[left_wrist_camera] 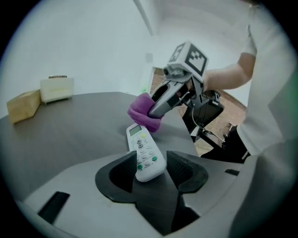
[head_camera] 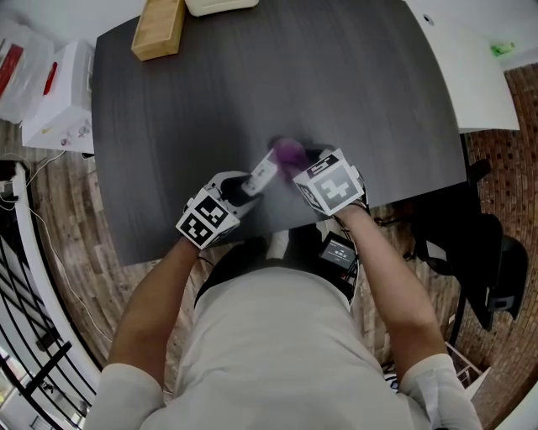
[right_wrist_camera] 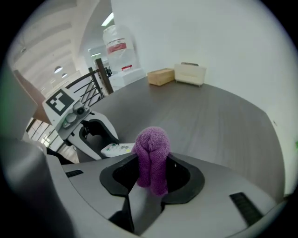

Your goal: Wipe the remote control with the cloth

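Purple cloth (head_camera: 290,151) and white remote control (head_camera: 262,175) meet over the near edge of the dark desk (head_camera: 252,84), where both of the person's bare forearms reach forward from the body and converge, hands close together. The left forearm (head_camera: 151,302) angles in from the left and the right forearm (head_camera: 395,269) from the right.

The left tool (left_wrist_camera: 151,169) points up and to the right. Its jaws stand partway open, closed against the two long sides of the remote control's lower end. The button face is up and the small display end points away from the tool.

The right tool (right_wrist_camera: 151,172) comes in from the opposite side, jaws narrow and pinched on the folded cloth, which bulges out past the tips in a rounded wad. That wad sits at the remote control's far end, over the display — the two tools nearly nose to nose.

At the desk's far edge lie a wooden block (head_camera: 158,29) and a white box (head_camera: 220,5).
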